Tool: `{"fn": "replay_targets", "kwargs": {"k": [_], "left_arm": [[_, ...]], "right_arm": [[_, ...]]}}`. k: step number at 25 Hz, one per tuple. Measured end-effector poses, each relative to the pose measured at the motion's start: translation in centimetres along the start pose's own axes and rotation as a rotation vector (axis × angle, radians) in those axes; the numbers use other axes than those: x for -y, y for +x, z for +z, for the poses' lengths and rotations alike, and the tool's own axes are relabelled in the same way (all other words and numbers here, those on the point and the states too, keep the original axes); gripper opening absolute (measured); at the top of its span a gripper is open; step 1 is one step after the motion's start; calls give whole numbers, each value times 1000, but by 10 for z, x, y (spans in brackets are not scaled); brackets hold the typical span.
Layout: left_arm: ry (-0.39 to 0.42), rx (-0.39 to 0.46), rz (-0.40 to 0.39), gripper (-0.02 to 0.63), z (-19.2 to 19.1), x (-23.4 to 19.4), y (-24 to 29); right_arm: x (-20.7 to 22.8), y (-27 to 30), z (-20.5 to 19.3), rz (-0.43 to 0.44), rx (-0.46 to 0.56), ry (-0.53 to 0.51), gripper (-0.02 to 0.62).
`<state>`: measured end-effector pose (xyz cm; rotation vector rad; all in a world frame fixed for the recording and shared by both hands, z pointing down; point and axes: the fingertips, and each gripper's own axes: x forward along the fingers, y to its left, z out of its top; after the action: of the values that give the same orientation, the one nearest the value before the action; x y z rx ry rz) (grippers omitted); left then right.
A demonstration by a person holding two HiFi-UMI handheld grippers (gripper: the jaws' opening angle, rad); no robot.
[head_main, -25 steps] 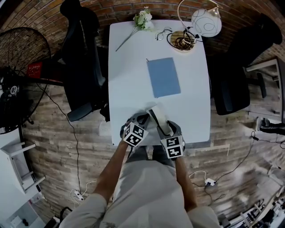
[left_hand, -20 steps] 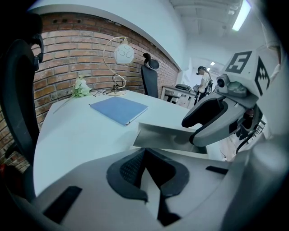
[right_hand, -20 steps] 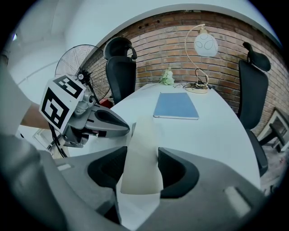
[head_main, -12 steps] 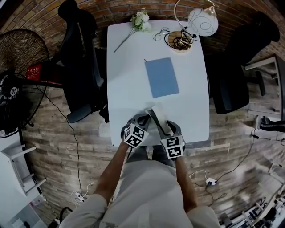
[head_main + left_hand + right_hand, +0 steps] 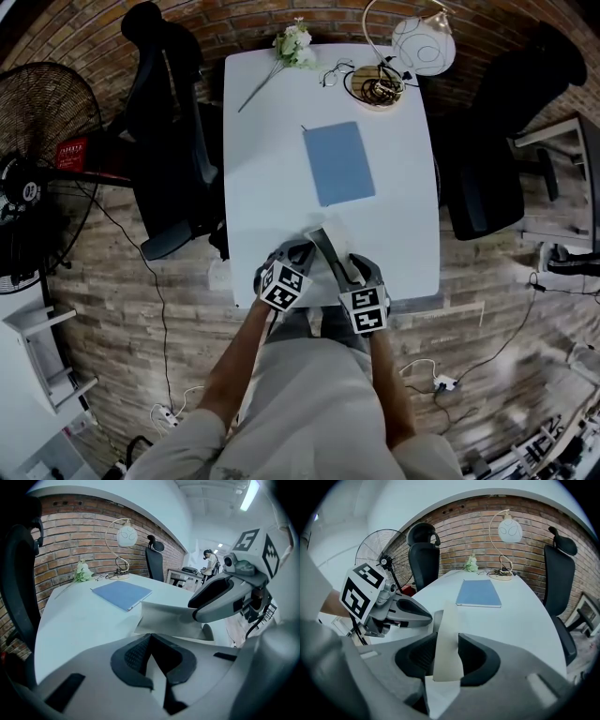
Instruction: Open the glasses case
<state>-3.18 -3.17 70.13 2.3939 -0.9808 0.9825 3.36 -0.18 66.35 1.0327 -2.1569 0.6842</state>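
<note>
The case [image 5: 330, 251] lies at the desk's [image 5: 272, 169] near edge, unmoved since a second ago — its pale flap clamped in the right gripper [image 5: 447, 654], whose jaws have just been closing. The left gripper [image 5: 150, 639], jaws together, sits just beside.

No text, label or number can be read.
</note>
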Motion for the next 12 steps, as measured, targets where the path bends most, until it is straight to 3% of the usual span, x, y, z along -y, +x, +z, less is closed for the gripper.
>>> {"fn": "replay_targets", "kwargs": {"k": [12], "left_arm": [[-5,0,-1,3,-2,0,-1]], "right_arm": [[7,-1,-7,-17,0,-3,118]]}}
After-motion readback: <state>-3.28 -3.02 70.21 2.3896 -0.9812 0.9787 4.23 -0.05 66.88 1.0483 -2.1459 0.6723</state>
